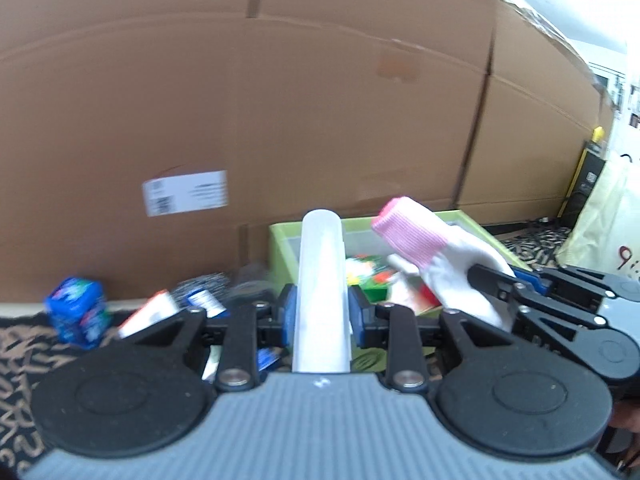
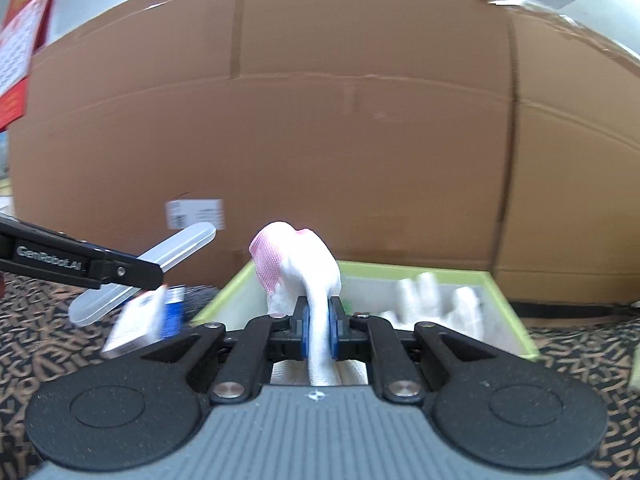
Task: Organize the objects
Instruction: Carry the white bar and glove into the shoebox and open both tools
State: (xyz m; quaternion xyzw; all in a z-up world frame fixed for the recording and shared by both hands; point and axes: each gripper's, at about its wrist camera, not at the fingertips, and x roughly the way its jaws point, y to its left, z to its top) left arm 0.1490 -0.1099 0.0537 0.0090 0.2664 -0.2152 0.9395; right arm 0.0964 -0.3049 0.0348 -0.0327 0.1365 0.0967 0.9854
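— Start at the left gripper (image 1: 322, 314). What's it got?

— Its blue pads are pinched on a frosted plastic case (image 1: 322, 292), long and rounded, like a toothbrush holder. Gripped low down, so most of the case sticks out toward twelve o'clock, clear of the clutter beneath.

— And the right gripper (image 2: 319, 328)?

— Pressed tight on a white knit glove with a pink cuff (image 2: 298, 270). It has the fabric bunched between the pads, and the cuff flops over ahead of them. I'd guess that squeeze is needed because cloth slips out of a looser hold.

— Where's all this headed?

— From the right wrist view, a green-rimmed box (image 2: 506, 300) sits just beyond the glove, from twelve round to two o'clock. Something white and bundled already lies in it; too blurred for me to name. In the left view I see colourful packets in there too.

— So the glove goes in?

— Likely, since it hangs right over the near edge. The case is off at ten o'clock from the right gripper, above loose things on the patterned cloth (image 2: 580, 360): a white-and-blue packet (image 2: 146, 318), and in the left view a blue box (image 1: 78, 312) at nine o'clock.

— Behind it all?

— A big cardboard carton (image 1: 280, 100) walls off the back, so the sorting stays in front of it.
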